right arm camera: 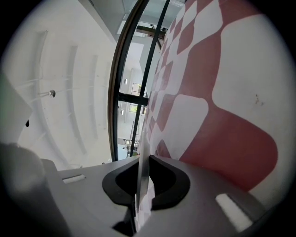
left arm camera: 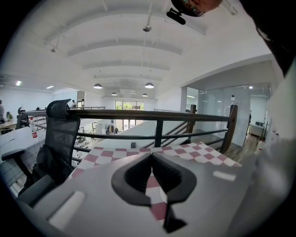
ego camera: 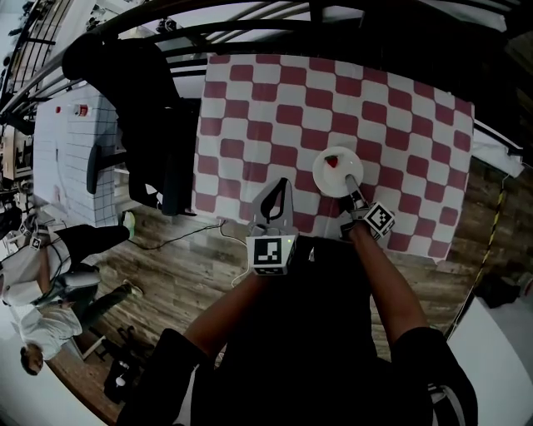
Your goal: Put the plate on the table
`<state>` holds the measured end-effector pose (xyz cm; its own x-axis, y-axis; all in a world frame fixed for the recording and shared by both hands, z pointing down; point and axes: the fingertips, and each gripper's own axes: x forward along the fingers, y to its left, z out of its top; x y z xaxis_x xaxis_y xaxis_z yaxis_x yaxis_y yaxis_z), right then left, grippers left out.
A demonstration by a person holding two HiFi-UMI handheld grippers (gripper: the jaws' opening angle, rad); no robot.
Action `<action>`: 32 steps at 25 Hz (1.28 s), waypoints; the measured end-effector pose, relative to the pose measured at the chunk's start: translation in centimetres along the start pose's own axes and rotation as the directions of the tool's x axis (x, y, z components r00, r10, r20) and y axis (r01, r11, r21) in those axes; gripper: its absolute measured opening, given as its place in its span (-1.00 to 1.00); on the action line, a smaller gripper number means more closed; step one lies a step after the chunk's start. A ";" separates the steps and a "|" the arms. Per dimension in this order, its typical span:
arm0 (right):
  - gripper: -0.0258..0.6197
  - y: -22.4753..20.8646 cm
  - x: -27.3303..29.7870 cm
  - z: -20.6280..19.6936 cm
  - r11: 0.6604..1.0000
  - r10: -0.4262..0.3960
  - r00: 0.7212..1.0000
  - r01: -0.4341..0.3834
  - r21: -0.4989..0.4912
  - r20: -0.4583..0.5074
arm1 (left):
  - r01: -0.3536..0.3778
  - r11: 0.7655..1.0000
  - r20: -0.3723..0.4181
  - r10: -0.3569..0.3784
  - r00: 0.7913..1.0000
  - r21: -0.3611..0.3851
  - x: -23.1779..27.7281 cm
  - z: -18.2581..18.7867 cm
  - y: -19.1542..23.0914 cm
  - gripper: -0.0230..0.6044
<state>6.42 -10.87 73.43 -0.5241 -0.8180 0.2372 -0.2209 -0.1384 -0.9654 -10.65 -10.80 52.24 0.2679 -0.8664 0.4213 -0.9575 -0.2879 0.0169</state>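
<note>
A small white plate (ego camera: pixel 333 176) sits over the near right part of the red-and-white checked table (ego camera: pixel 275 108). A small red item (ego camera: pixel 332 161) lies on it. My right gripper (ego camera: pixel 350 180) is shut on the plate's near rim. In the right gripper view the plate (right arm camera: pixel 143 157) shows edge-on as a thin white blade pinched between the dark pads (right arm camera: pixel 169 180), with the checked cloth (right arm camera: pixel 231 92) close behind. My left gripper (ego camera: pixel 282 185) hovers at the table's near edge, left of the plate. It is shut and holds nothing, its fingertips (left arm camera: pixel 159 159) meeting over the cloth.
A black office chair (ego camera: pixel 146 108) stands against the table's left side. A dark railing (ego camera: pixel 333 17) runs behind the table's far edge. Wooden floor (ego camera: pixel 191 266) with a cable lies at the near left. A person (ego camera: pixel 42 320) stands at the far left by a white cabinet (ego camera: pixel 67 158).
</note>
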 end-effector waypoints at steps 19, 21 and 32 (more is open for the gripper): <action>-0.86 -0.9 0.9 -0.9 0.994 -0.093 0.993 0.097 0.054 -0.069 | 0.024 0.998 0.050 -0.027 0.998 0.057 -1.7 0.9 -0.8 -0.90; -0.86 -1.1 0.9 -1.0 0.992 -0.108 0.991 0.113 0.060 -0.074 | 0.033 0.998 0.048 -0.035 0.998 0.045 -1.8 0.9 -1.0 -0.90; -0.81 -2.1 0.5 -1.1 0.964 -0.261 0.957 0.266 0.021 -0.125 | 0.024 0.999 0.029 -0.025 0.999 0.043 -1.2 0.9 -0.9 -0.90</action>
<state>5.69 -10.32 75.64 -0.5469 -0.6768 0.4928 -0.3352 -0.3623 -0.8697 -10.00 -9.89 50.89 0.2949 -0.8703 0.3944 -0.9454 -0.3257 -0.0117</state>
